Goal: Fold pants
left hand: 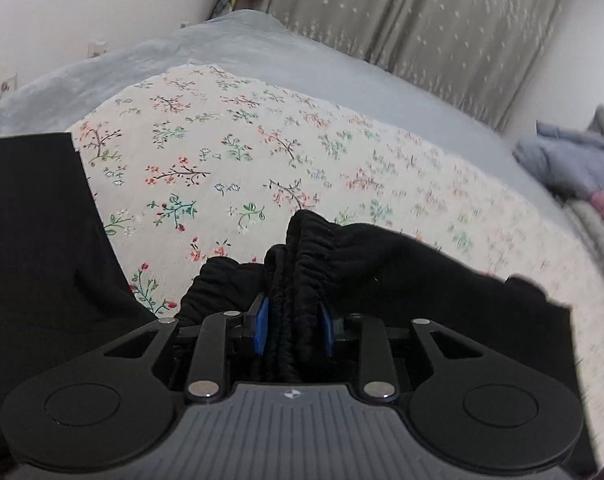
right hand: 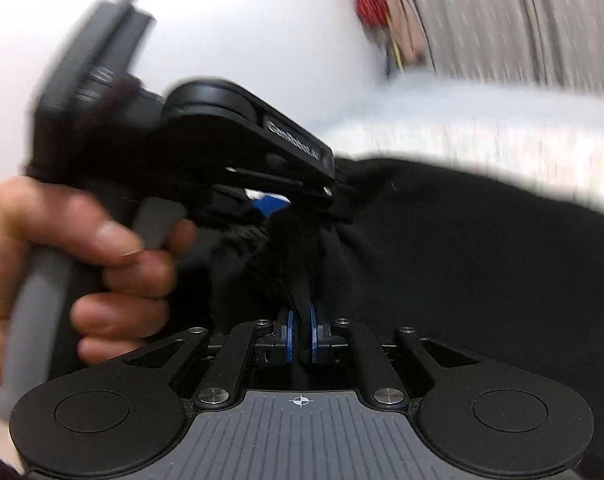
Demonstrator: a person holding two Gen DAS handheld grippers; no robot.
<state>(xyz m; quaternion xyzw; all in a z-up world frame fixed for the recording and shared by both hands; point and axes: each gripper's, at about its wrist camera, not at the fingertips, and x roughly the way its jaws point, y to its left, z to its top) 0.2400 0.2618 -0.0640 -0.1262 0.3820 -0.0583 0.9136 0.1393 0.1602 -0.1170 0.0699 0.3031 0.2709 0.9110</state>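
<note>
The black pants (left hand: 401,280) hang lifted over a floral sheet (left hand: 262,152) on a bed. My left gripper (left hand: 294,320) is shut on the bunched elastic waistband (left hand: 307,248), its blue pads pressing both sides. More black cloth (left hand: 34,240) lies at the left. In the right wrist view my right gripper (right hand: 300,334) is shut on a fold of the pants (right hand: 461,264). The left gripper (right hand: 206,140) shows there close ahead, held by a hand (right hand: 102,256). That view is motion-blurred.
A grey-blue bedspread (left hand: 262,52) lies under the floral sheet. Grey curtains (left hand: 441,20) hang behind the bed. Piled grey and pink bedding (left hand: 573,168) sits at the right. A white wall (left hand: 82,0) is at the left.
</note>
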